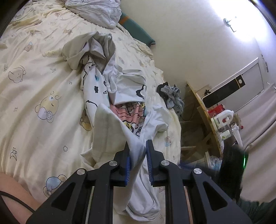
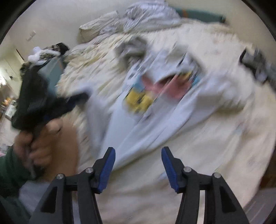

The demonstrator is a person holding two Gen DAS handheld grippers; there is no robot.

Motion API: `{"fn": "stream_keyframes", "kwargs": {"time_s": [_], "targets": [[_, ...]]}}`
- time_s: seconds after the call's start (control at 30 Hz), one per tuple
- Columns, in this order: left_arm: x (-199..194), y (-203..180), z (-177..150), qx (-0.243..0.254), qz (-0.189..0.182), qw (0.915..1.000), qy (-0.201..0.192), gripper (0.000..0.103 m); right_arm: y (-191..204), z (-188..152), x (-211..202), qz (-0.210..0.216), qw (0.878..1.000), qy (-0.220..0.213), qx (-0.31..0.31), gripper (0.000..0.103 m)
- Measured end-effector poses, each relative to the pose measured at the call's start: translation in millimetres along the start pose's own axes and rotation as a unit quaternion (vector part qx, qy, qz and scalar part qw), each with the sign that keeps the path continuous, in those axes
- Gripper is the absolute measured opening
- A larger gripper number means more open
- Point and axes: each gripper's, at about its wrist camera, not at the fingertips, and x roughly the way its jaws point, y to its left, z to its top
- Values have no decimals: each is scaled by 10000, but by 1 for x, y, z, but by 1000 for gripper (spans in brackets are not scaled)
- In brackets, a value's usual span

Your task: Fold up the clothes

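Observation:
A white shirt with a colourful cartoon print (image 1: 120, 96) lies crumpled on the bed. My left gripper (image 1: 138, 146) is shut on a bunched fold of its white cloth, which runs up between the blue pads (image 1: 128, 165) and drapes below them. The right wrist view is blurred by motion. In it my right gripper (image 2: 138, 153) stands open just above the near edge of the same shirt (image 2: 155, 112), with nothing between its fingers. A person's hand (image 2: 39, 143) at the left of that view holds the black left gripper.
The bed has a pale yellow sheet with bear prints (image 1: 43, 77). A grey quilt (image 1: 96, 12) is heaped at its head. Dark and grey clothes (image 1: 170, 98) lie at the bed's right edge. A wooden shelf with bottles (image 1: 222, 120) stands beside the bed.

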Motion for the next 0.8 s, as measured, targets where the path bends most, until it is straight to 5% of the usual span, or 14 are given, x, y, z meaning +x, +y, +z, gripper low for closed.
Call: {"fn": "stream_keyframes", "kwargs": {"time_s": [0.07, 0.33, 0.6, 0.63, 0.67, 0.8], "targets": [[-2, -1, -1, -12, 3, 10000, 5, 18, -14, 28, 4, -318, 9991, -121, -267, 67], [0, 9, 3, -327, -189, 9993, -4, 18, -71, 151, 78, -1131, 9909, -91, -730, 67], [7, 16, 7, -505, -312, 9982, 100, 18, -83, 203, 172, -1861, 9724, 423, -1342, 67], [8, 17, 7, -514, -311, 9981, 112, 18, -85, 206, 179, -1803, 9723, 515, -1394, 47], [9, 18, 8, -517, -299, 9981, 122, 18, -88, 208, 181, -1730, 9737, 534, -1383, 3], [12, 21, 9, -582, -314, 9977, 147, 18, -101, 215, 167, -1639, 9795, 265, -1139, 6]]}}
